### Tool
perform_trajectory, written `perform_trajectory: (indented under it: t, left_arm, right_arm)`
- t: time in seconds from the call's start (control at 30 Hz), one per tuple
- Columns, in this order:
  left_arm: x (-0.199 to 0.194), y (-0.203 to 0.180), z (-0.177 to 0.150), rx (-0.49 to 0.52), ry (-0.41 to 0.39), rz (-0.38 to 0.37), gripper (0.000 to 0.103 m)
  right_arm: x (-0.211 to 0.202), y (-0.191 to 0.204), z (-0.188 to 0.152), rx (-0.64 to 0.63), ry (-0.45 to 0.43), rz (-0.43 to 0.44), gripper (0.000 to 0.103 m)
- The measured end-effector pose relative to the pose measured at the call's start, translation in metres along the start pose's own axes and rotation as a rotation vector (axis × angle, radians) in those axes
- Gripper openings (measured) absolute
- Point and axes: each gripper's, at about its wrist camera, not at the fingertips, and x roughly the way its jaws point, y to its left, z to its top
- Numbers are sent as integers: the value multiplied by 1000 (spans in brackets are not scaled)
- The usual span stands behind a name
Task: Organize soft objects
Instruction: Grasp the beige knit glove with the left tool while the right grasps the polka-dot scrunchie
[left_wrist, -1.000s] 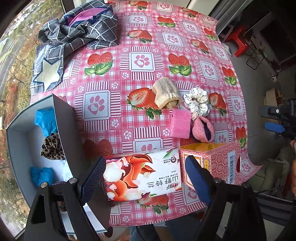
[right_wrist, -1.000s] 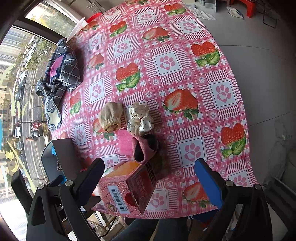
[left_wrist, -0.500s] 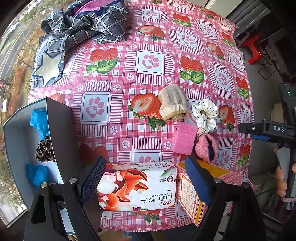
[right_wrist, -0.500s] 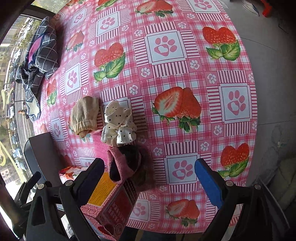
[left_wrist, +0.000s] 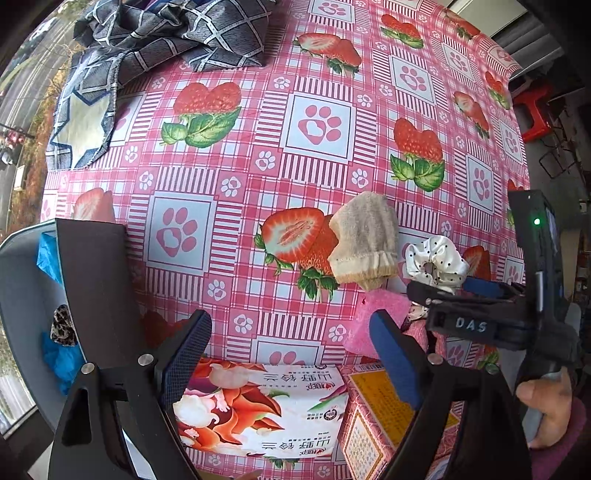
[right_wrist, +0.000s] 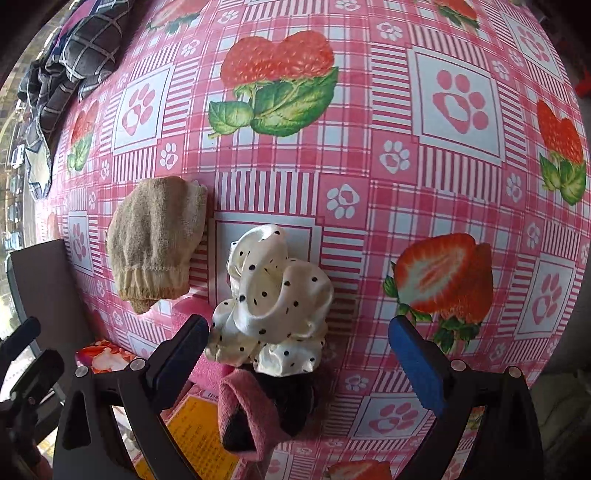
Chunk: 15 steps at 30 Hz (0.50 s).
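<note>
Right wrist view: polka-dot scrunchie (right_wrist: 271, 295) on the surface, directly ahead of the right gripper (right_wrist: 299, 350), whose empty jaws stand wide apart; beige mitten (right_wrist: 157, 240) left of the scrunchie. Left gripper (left_wrist: 290, 354), jaws likewise apart and empty, sits farther away.
</note>
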Motion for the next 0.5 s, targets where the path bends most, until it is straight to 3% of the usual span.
perform_trajectory:
  t: [0.13, 0.17, 0.2, 0.27, 0.33, 0.5]
  left_arm:
    - [14, -15, 16, 22, 26, -1, 90]
    - [18, -19, 20, 31, 31, 5, 90]
    - [21, -24, 24, 41, 36, 7, 90]
    - [30, -34, 31, 59, 52, 1, 89]
    - [41, -45, 37, 87, 73, 9, 89]
    - [66, -65, 52, 128, 92, 47, 89]
  right_arm:
    - [10, 8, -1, -40, -24, -28, 98]
    - [10, 7, -1, -40, -33, -39, 92]
    - [9, 7, -2, -46, -39, -55, 84]
    - [6, 6, -4, -71, -52, -78, 49]
    - [1, 2, -8, -97, -63, -55, 29]
    - [-22, -36, -20, -16, -103, 21, 29]
